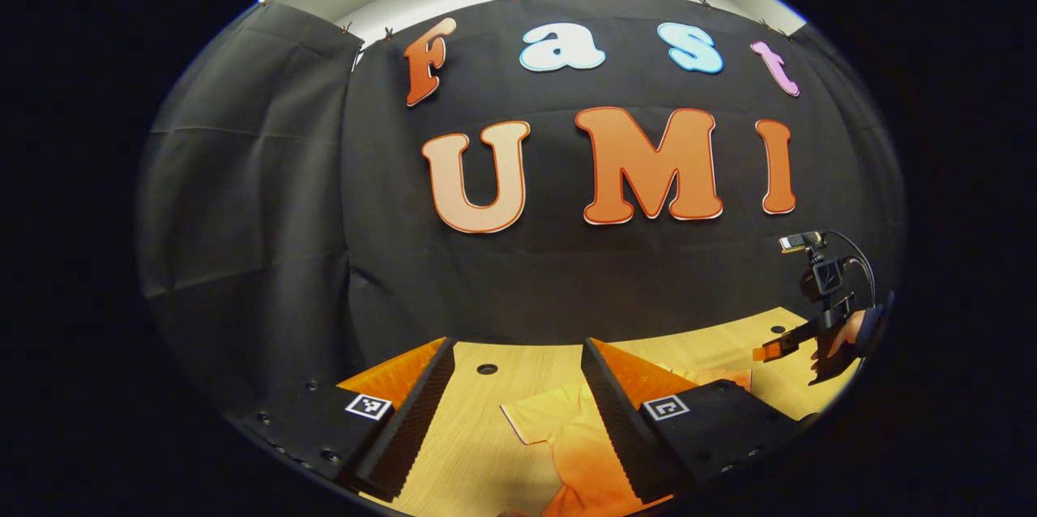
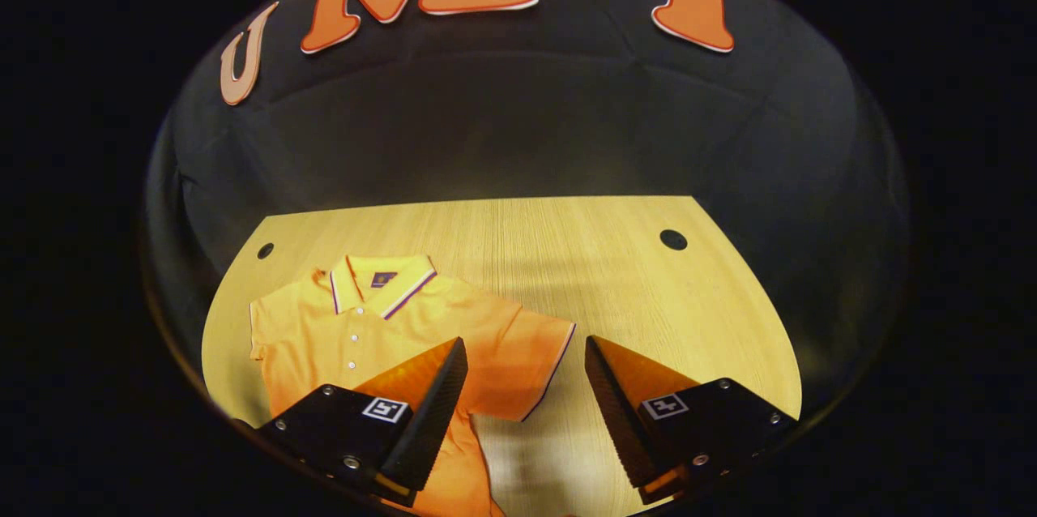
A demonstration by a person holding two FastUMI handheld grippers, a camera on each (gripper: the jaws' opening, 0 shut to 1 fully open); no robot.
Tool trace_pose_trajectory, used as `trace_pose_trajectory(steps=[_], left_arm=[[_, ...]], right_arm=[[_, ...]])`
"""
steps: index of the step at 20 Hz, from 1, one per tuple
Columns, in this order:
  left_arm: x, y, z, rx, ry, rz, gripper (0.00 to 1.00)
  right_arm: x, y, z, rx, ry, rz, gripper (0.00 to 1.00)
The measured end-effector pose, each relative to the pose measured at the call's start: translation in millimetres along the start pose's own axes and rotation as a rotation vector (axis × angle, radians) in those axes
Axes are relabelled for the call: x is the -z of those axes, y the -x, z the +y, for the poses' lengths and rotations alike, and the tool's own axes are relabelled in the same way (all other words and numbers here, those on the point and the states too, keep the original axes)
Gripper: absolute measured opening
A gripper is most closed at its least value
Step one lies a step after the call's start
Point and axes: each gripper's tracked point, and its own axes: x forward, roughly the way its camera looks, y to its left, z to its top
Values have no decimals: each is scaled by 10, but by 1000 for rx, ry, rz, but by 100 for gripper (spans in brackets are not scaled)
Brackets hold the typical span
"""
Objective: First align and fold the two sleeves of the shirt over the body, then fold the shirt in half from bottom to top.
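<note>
Both sleeves look unfolded. The shirt (image 2: 381,331) lies flat on the table (image 2: 648,290), one sleeve (image 2: 527,363) between the right gripper (image 2: 525,387)'s spread fingers. The left gripper (image 1: 515,395) hangs released above the other sleeve (image 1: 543,420). Next: lower and pinch.

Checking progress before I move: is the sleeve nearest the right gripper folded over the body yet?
Not yet: the sleeve lies spread out sideways from the shirt on the table.
</note>
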Motion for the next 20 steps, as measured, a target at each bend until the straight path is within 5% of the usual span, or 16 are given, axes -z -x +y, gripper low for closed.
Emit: trace_pose_trajectory(steps=[2,5,11,18,20], left_arm=[[74,27,10,-24,-5,25,96],[155,70,31,-54,-12,55,96],[247,75,-13,-76,-5,98,97],[323,48,-169,-38,-3,135,96],[343,40,-166,-31,0,140,96]], right_arm=[[109,-188,-31,-14,6,87,88],[233,-438,-111,-13,-29,199,74],[535,-805,-213,-13,-77,414,74],[769,-1018,-217,15,-30,533,73],[725,-1076,-203,21,-27,508,66]])
